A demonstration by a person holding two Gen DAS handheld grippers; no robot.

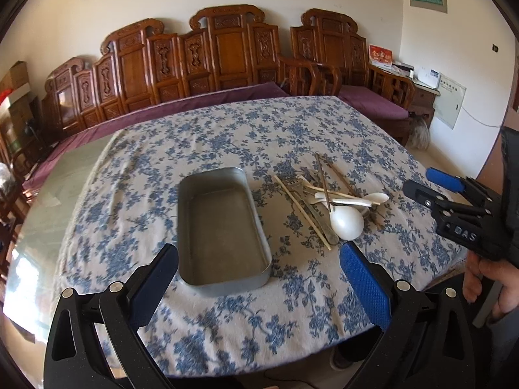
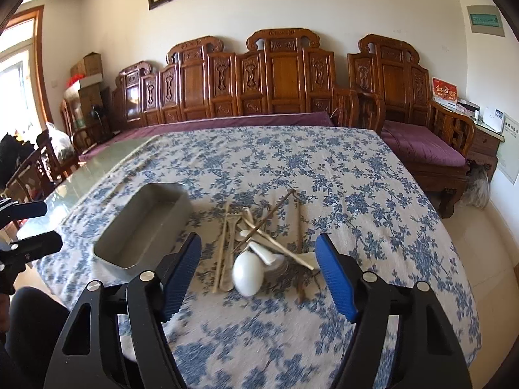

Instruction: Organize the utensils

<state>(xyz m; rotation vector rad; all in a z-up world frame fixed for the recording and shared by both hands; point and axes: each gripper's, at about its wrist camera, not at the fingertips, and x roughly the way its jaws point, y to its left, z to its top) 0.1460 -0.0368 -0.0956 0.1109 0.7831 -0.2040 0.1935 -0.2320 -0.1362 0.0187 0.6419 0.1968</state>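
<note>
Daylight is flooding in from a window (image 2: 16,64) far left of the right gripper's fingers (image 2: 181,269), washing it out. Glare is sheening on the bare tabletop (image 1: 42,214) left of the left fingers. Fisheye bending is darkening the corners; the cloth (image 2: 259,334) between the right fingers is smearing.

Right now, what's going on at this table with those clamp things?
A person holds a two-finger gripper in each hand over a flowered tablecloth. The left gripper hangs open by an empty metal tin. The right gripper, also open, points at a heap of spoons and chopsticks. Nothing is picked up yet.
</note>
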